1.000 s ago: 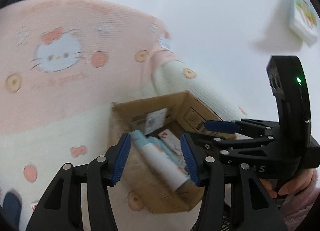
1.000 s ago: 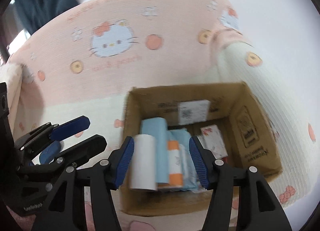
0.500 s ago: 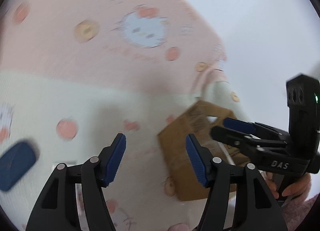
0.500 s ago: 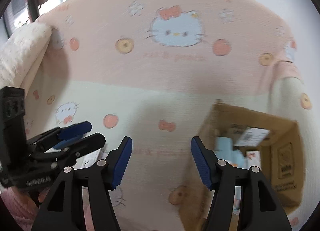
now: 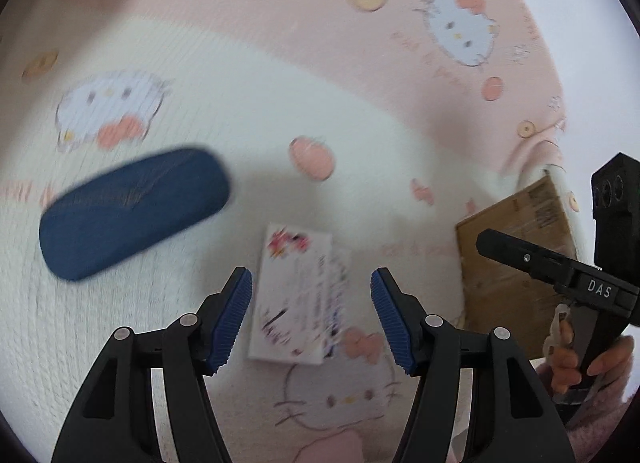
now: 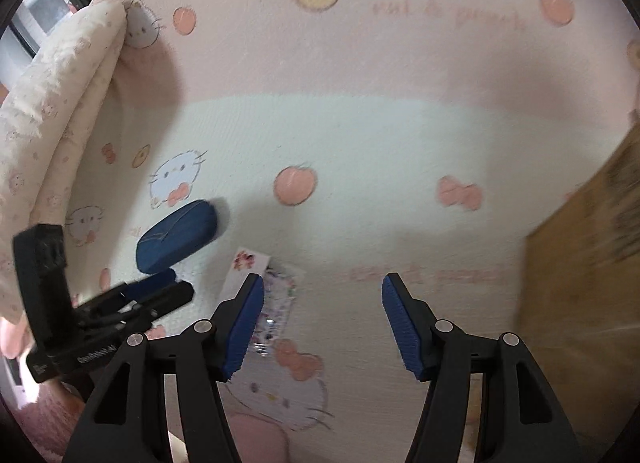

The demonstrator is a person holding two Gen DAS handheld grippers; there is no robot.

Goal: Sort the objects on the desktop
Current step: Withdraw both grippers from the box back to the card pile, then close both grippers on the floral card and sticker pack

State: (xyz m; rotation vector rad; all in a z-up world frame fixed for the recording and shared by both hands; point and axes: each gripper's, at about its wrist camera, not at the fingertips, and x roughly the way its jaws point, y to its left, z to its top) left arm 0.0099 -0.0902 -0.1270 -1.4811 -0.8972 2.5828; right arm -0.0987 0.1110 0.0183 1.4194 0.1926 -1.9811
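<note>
Both tongs point steeply downward, side by side. The left tongs [image 5: 311,317] and the right tongs [image 6: 323,327] have just been opening; their jaws stand wide apart, gripping nothing.

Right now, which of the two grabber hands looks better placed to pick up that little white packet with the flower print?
The left gripper, probably. Its open jaws frame the white packet squarely. The right gripper is open too, but the packet lies off by its left finger, with bare blanket between its jaws.

The left claw [image 5: 311,317] is hanging open above a white printed packet [image 5: 298,295] lying on the cartoon-cat blanket [image 5: 240,103]. A dark blue case [image 5: 134,211] is lying to the packet's left, a cardboard box [image 5: 516,263] sitting at right.
</note>
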